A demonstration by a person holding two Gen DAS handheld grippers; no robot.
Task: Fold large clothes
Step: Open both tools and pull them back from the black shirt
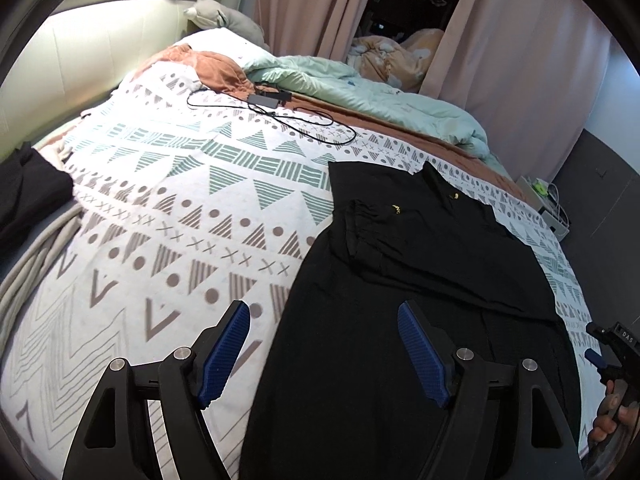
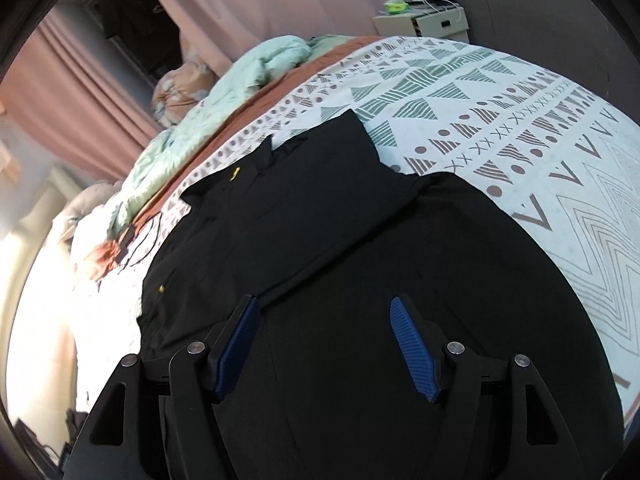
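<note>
Right wrist view — black garment (image 2: pixel 360 240) near edge cut off, folds indistinct

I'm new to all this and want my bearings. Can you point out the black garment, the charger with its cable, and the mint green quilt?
black garment (image 1: pixel 420 248): left wrist view, its folded upper part.
charger (image 1: pixel 266 99): left wrist view, its black brick.
mint green quilt (image 1: pixel 360 92): left wrist view, its rumpled middle.

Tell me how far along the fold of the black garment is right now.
Partly done. The black fabric garment lies flat on the patterned white bedspread with its sleeves already folded in over the chest. Nothing is in hand: the left gripper and right gripper both hover above it with jaws open and empty. Left to do: the long lower half nearest the grippers lies unfolded and needs bringing up.
</note>
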